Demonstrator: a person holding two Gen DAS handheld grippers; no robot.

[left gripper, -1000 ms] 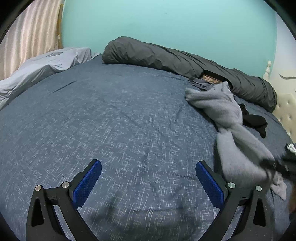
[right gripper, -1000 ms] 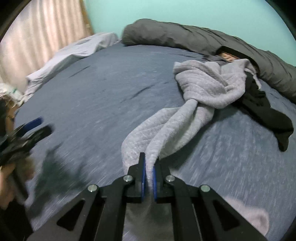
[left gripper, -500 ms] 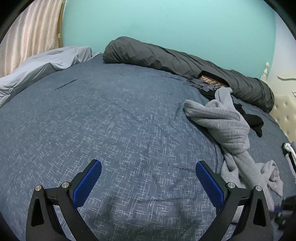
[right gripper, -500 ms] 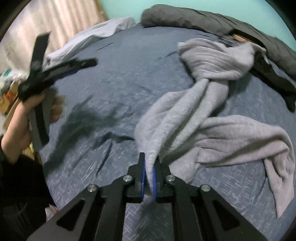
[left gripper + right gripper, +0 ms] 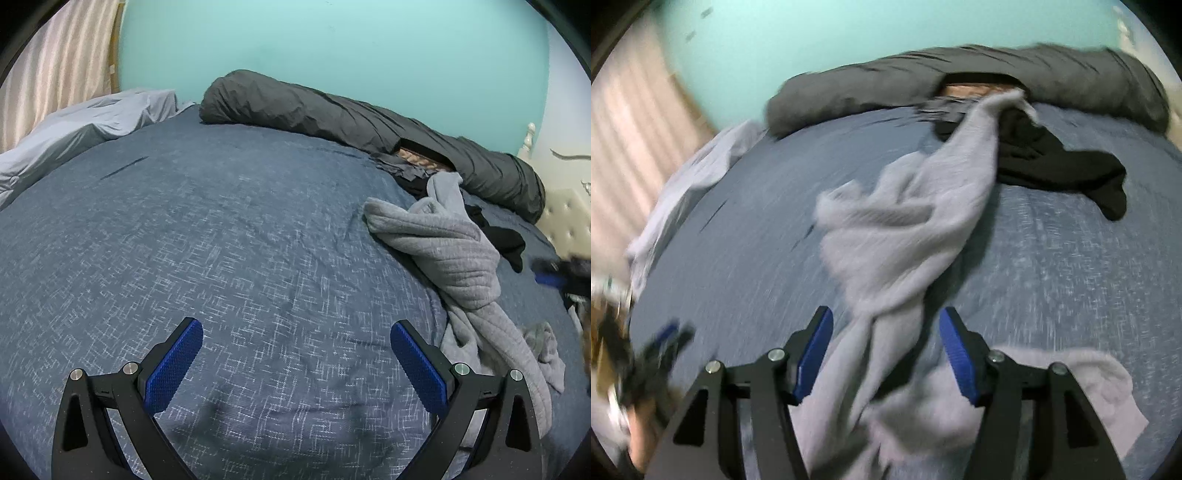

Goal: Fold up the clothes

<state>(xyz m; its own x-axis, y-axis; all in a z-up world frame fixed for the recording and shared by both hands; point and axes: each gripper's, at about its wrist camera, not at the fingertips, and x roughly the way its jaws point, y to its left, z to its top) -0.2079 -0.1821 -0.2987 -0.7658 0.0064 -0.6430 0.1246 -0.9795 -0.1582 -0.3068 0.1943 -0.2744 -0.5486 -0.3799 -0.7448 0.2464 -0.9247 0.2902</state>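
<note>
Grey quilted knit, the garment (image 5: 454,258) lies twisted and bunched on the blue bed (image 5: 221,229) in the left wrist view, right of the left tongs (image 5: 295,363), which gape over bare cover. In the blurred right wrist view, the right tongs (image 5: 886,349) are spread, straddling the garment's narrow twisted part without pinching it. A good fold likely needs the twist undone and the cloth laid flat.
</note>
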